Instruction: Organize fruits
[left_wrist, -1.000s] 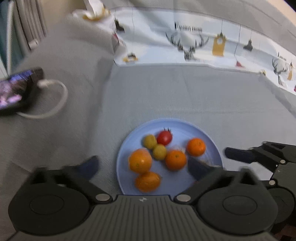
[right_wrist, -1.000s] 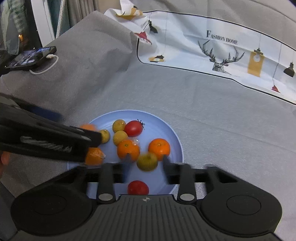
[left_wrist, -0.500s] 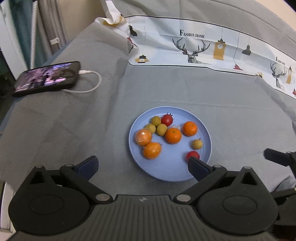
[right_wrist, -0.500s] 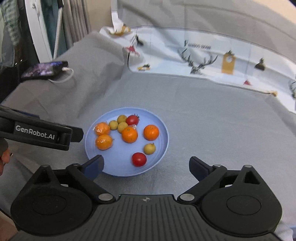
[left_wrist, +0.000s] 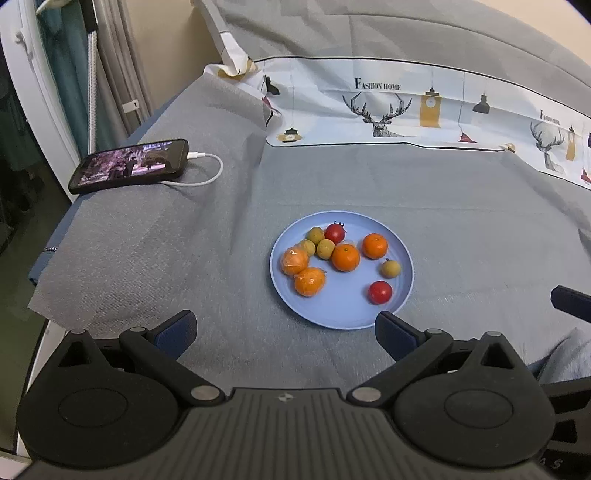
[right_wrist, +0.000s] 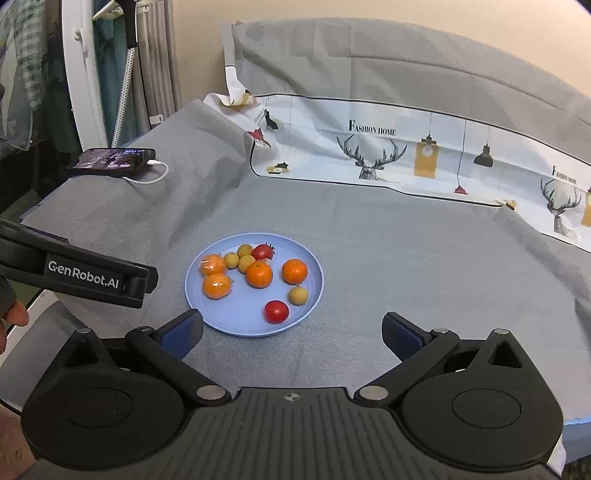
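Nearest, the left gripper (left_wrist: 284, 328) and right gripper (right_wrist: 291, 332) hang with jaws spread wide and empty, the right's having just opened, short of a blue plate (right_wrist: 312, 295) on the grey-covered counter (right_wrist: 406, 266). On the plate lie oranges (right_wrist: 259, 274), red tomatoes (right_wrist: 276, 311) and small yellow fruits (right_wrist: 297, 295). Beyond the plate, far left, lies a phone (left_wrist: 129, 165)
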